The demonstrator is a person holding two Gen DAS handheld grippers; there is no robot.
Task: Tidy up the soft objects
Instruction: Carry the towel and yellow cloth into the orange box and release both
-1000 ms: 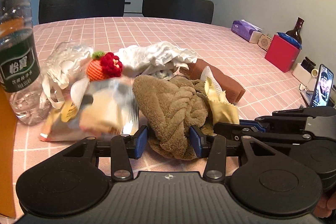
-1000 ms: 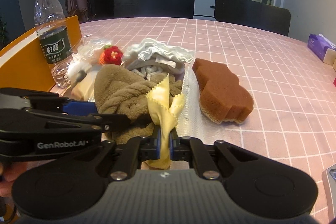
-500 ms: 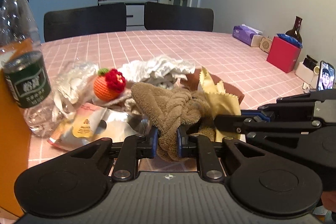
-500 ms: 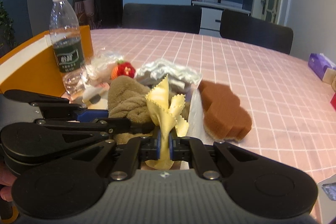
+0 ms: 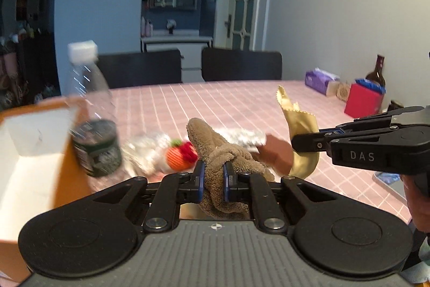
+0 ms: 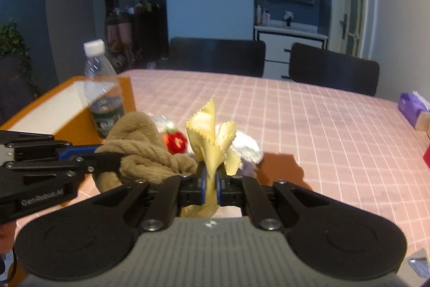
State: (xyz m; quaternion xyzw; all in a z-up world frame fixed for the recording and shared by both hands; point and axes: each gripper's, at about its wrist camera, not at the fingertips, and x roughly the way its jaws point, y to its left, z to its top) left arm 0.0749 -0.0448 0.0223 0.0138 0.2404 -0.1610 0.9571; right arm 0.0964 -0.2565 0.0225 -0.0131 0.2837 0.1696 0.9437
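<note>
My left gripper (image 5: 214, 174) is shut on a tan plush towel (image 5: 217, 149) and holds it above the pink table. My right gripper (image 6: 211, 179) is shut on a yellow cloth (image 6: 212, 147) with zigzag edges, also lifted. The towel also shows in the right wrist view (image 6: 142, 149), and the yellow cloth in the left wrist view (image 5: 301, 125). The two grippers are side by side. Below lie a crocheted orange-and-red toy (image 5: 180, 155), a white crumpled cloth (image 6: 246, 144) and a brown sponge (image 6: 279, 168).
An orange box with a white inside (image 5: 32, 141) stands at the left, with a water bottle (image 5: 91, 120) beside it. A purple tissue pack (image 5: 318, 81), a red box (image 5: 364, 102) and a dark bottle (image 5: 376, 71) stand far right. Two black chairs are behind the table.
Both grippers have risen, lifting the tan towel and the yellow cloth off the pile. A second ago my left gripper was open around the towel; it has shut on it.
</note>
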